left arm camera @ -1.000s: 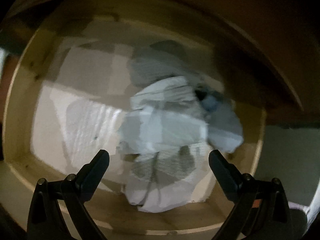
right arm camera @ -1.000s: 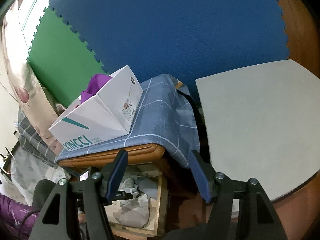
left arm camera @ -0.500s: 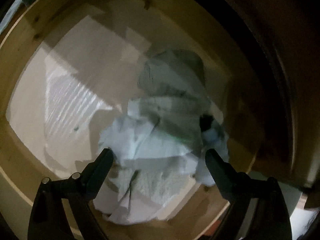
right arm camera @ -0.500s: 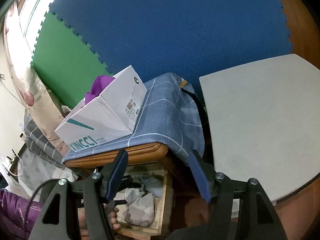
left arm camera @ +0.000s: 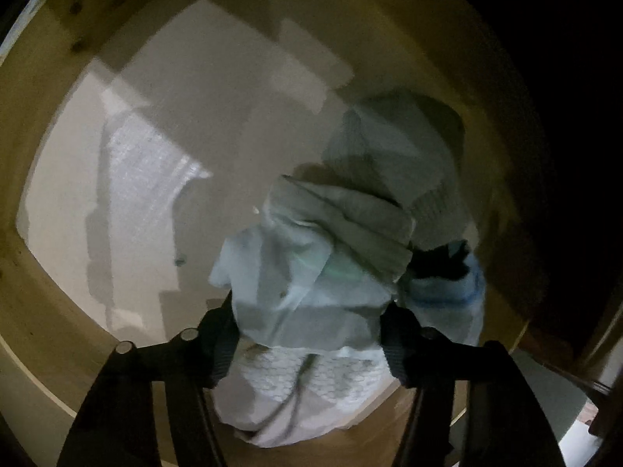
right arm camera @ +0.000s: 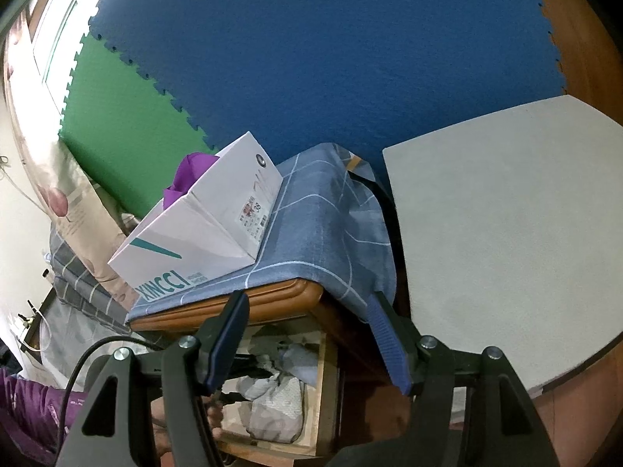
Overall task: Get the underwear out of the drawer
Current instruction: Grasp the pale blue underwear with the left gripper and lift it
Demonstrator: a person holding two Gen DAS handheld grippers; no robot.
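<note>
Left gripper [left arm camera: 307, 334]: reaches steeply down into the open drawer [left arm camera: 50, 78]; its jaws are closing, and a pale blue-grey fold of the underwear [left arm camera: 311, 284] sits between them. Both pads already appear to touch the cloth at its sides.
Right gripper [right arm camera: 307, 338]: hangs outside the drawer, jaws parted about halfway, nothing between them; it looks parked clear so that the left hand has room to work.
Underwear: a crumpled heap of light garments in the near right corner of the drawer, directly ahead of and under the left gripper's tips. A patterned piece [left arm camera: 300, 381] lies beneath the gripped fold, and a blue-trimmed piece [left arm camera: 447, 284] just to its right.
Drawer: pale lined floor, bare to the left of the heap; it stands pulled out below a cabinet top draped with a checked cloth [right arm camera: 319, 229], so its contents are reachable from above.
Shoebox [right arm camera: 202, 233]: rests on that cloth, well apart from the grasp.
Step in hand: probably pinching the top garment before lifting it out.
</note>
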